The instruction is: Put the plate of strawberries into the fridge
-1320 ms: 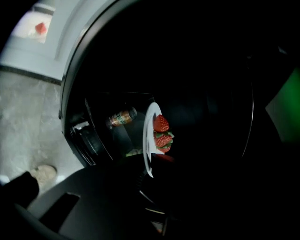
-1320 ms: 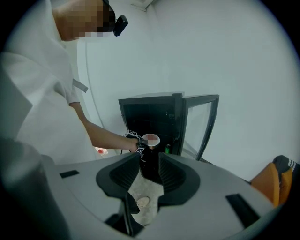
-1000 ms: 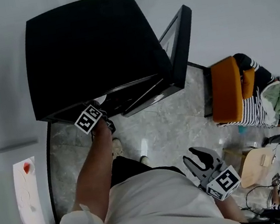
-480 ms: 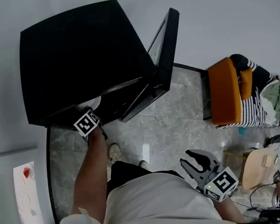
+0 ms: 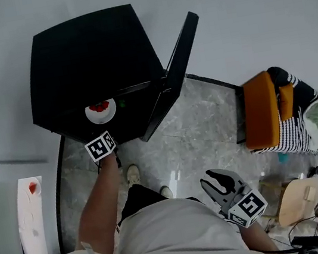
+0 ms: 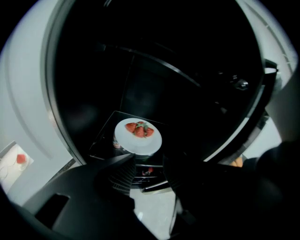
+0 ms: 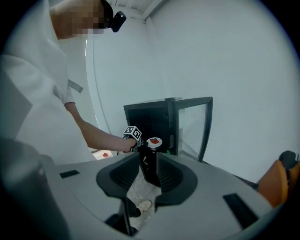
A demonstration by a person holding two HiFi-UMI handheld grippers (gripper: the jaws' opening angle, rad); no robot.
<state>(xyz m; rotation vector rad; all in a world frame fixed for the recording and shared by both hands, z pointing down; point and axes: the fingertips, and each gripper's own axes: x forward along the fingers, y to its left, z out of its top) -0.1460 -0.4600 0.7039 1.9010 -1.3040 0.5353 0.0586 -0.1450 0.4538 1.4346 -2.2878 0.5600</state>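
Your left claw (image 6: 147,159) is apart and empty. The plate of strawberries (image 6: 138,136) sits inside the fridge (image 5: 87,57), at 12 o'clock just past its tips. Your right claw (image 7: 148,157), apart too, is farther.

Open fridge door (image 5: 176,54), seemingly clear passage.

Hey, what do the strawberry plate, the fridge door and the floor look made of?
Plate: white, smooth, slightly glossy, likely ceramic, possibly melamine.
Fridge door: see-through pane, probably glass, in a black frame; the wall shows through.
Floor: grey veined slabs with a sheen, polished stone or stone-look tile.
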